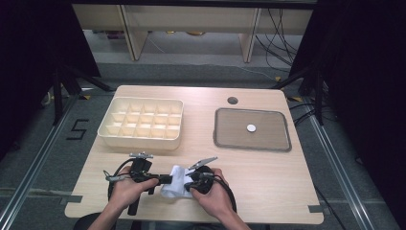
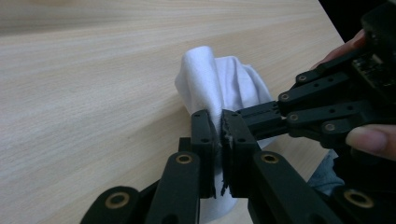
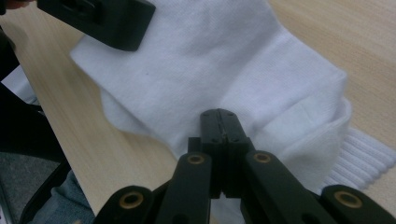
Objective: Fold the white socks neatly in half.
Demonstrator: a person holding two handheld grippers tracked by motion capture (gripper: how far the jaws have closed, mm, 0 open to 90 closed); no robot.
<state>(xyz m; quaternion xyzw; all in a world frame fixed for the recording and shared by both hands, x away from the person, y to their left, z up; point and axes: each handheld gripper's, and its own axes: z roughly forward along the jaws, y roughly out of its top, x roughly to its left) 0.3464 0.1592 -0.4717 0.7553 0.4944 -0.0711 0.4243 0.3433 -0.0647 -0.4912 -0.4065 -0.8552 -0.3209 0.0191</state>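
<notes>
Two grippers met over a white sock (image 1: 175, 182) near the front edge of the table (image 1: 268, 177), between the person's hands. The left gripper (image 2: 218, 122) was clenched on a raised fold of the sock, the cloth pinched thin between its jaws. The right gripper (image 3: 219, 122) had its jaws pressed fully together at the sock's near edge; from its own view the cloth seemed caught between them, though the jaws hid the exact spot. In that view the sock lay doubled over, with a ribbed cuff (image 3: 359, 156) showing under the upper layer, so a first fold looked already made.

Judging by the layout, the work was folding or rolling the sock and then putting it away, and it stood at an early-to-middle stage. The sock was bunched and partly lifted, not yet a tidy bundle. The cream divided box (image 1: 141, 123) at the back left held nothing in any compartment I could see, and the grey tray (image 1: 273, 141) at the back right carried just a small white disc (image 1: 251, 128). Finishing the fold and carrying the sock across to a compartment appeared still to be done.
</notes>
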